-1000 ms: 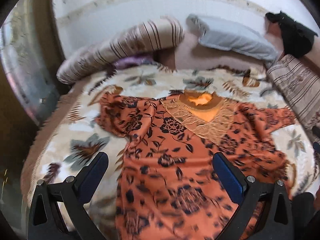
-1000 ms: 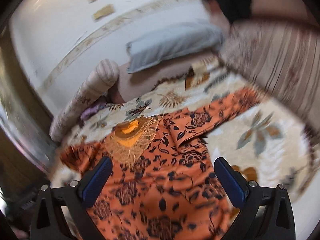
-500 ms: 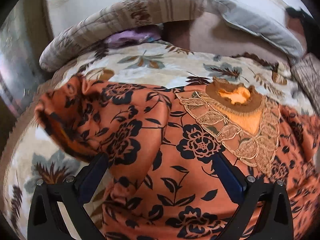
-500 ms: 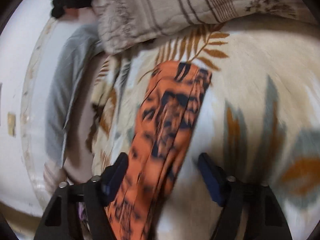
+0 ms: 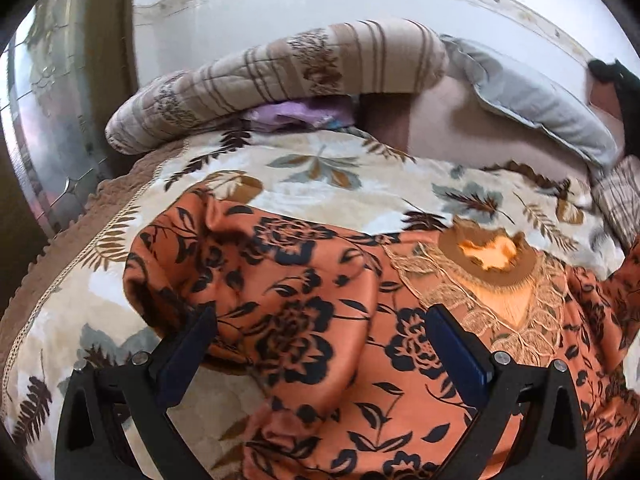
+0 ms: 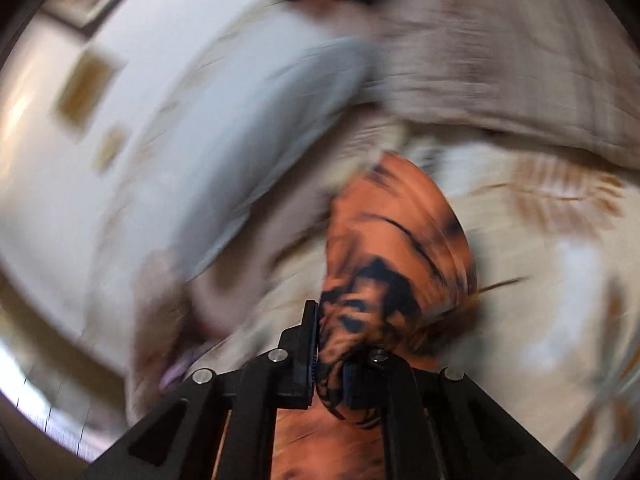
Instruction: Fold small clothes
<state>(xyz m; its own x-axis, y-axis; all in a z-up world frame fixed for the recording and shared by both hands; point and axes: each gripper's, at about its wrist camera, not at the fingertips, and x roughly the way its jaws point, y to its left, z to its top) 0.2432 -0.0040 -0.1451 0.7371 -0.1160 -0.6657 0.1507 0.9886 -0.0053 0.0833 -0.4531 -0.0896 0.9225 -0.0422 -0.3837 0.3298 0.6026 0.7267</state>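
- The orange dress [image 5: 320,320] with a black flower print lies spread on the leaf-patterned blanket [image 5: 320,168] of a bed; its collar has a brown band and tan lace trim [image 5: 496,276].
- One sleeve [image 5: 192,248] is bunched up in folds near the blanket's scalloped edge.
- The left tool [image 5: 322,344] hangs low over the dress, tilted down, jaws wide, with sleeve and shoulder cloth between the blue pads [image 5: 460,356]; whether they touch the cloth cannot be told.
- The right tool [image 6: 330,360] has just closed and pinches a gathered sleeve [image 6: 392,256] of the dress; that view is badly smeared.
- A striped quilt roll [image 5: 280,80] and a grey pillow [image 5: 540,104] lie at the bed's far end.
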